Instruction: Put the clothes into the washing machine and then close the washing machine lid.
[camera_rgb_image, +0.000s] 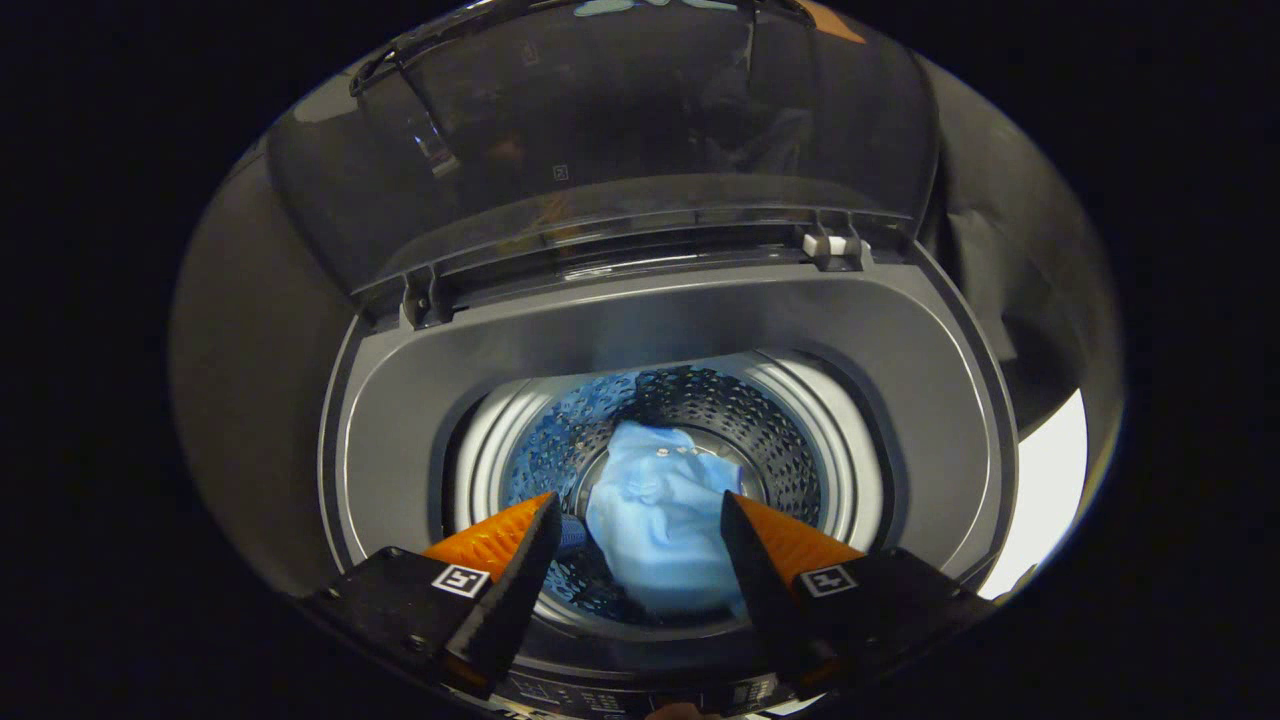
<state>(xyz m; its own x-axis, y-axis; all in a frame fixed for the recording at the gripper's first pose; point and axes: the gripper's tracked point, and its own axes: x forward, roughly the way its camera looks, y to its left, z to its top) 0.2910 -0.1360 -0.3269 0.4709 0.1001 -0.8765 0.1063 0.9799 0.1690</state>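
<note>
Dark booth walls ringed the washing machine (650, 330); the clothes (660, 520) lay down in the drum. My gripper (640, 530) hung above, jaws wide and empty. I judged the raised lid (640, 140) next: hook its far edge, pull down gently.

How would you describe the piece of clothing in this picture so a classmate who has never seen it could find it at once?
Start at the washer with its lid raised at the back. Look down into the round perforated drum. At its bottom lies a crumpled light blue cloth, seen between the spread fingers of the open hand-held gripper, which holds nothing. It is the only soft, pale thing among grey and metal parts.
</note>
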